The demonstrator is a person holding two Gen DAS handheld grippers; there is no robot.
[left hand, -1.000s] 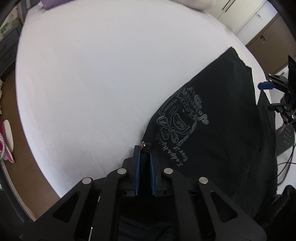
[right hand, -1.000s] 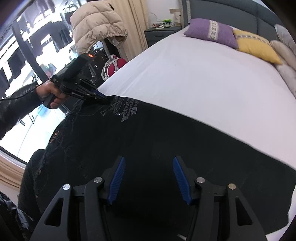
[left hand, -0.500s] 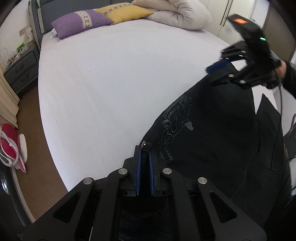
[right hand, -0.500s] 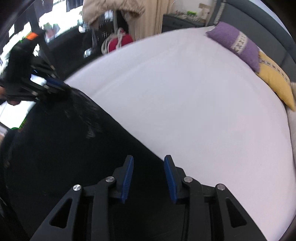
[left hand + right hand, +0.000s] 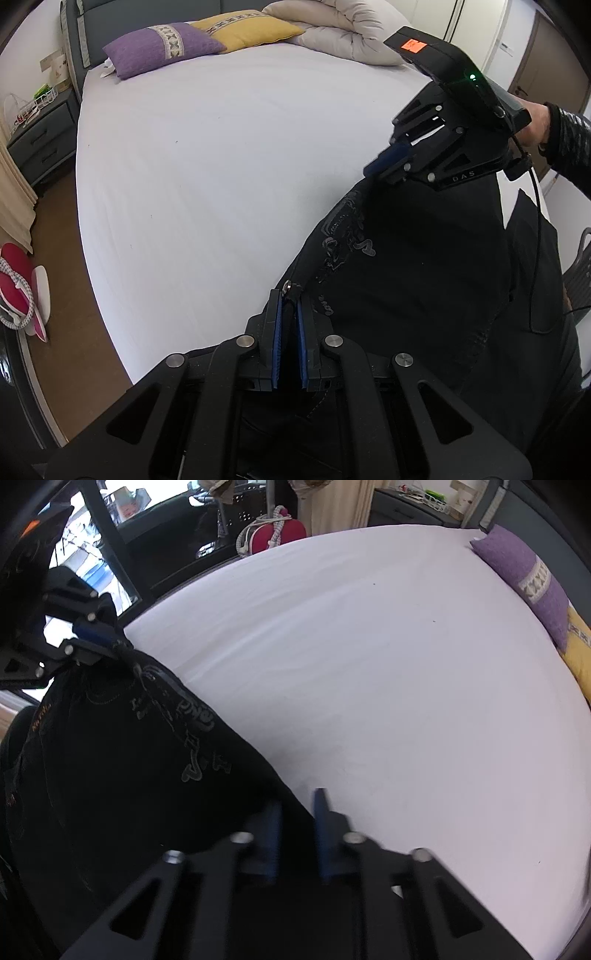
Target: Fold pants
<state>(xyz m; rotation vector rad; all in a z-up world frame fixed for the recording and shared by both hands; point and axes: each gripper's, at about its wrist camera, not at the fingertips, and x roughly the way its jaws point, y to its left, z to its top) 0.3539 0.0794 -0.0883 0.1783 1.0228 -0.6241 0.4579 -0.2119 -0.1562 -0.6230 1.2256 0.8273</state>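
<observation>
A white bed is seen, with black pants held up over its near edge. One waist corner is pinched between the narrow jaws of the left gripper. The opposite edge is clamped in the right gripper, its jaws narrowed on cloth.

A bed with a white sheet carries a purple pillow, a yellow pillow beside it and a rolled beige duvet at its head. Black pants hang at its near edge.
</observation>
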